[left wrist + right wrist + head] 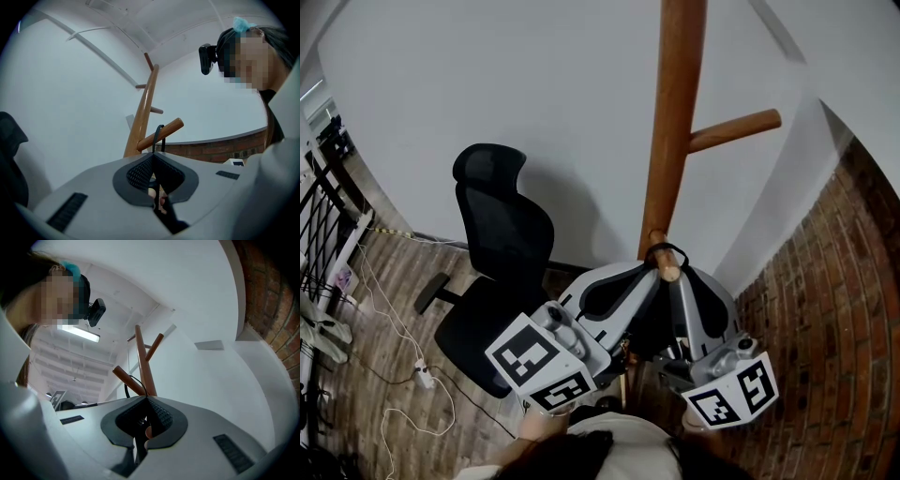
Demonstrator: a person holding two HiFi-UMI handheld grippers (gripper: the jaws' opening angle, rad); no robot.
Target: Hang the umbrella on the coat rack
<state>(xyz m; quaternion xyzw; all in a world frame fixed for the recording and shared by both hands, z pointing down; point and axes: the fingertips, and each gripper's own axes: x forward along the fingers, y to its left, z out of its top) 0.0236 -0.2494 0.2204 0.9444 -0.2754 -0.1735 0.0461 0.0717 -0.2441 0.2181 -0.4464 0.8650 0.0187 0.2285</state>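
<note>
The wooden coat rack (675, 122) stands against the white wall. One low peg (666, 264) points toward me, and the umbrella's black strap loop (667, 249) lies over it. Below it, the dark umbrella (649, 328) hangs between my two grippers, mostly hidden. My left gripper (645, 274) is shut on the strap just under the peg. My right gripper (677, 279) is also shut there, from the other side. In the left gripper view the strap (158, 137) rises from the closed left gripper (152, 157) over the peg (164, 131). The right gripper view shows the strap (126, 386), peg (129, 379) and shut right gripper (146, 398).
A black office chair (502, 244) stands left of the rack. A brick wall (825, 309) curves along the right. A higher peg (736, 129) sticks out to the right. Cables and a power strip (423, 375) lie on the wooden floor beside a railing (319, 216).
</note>
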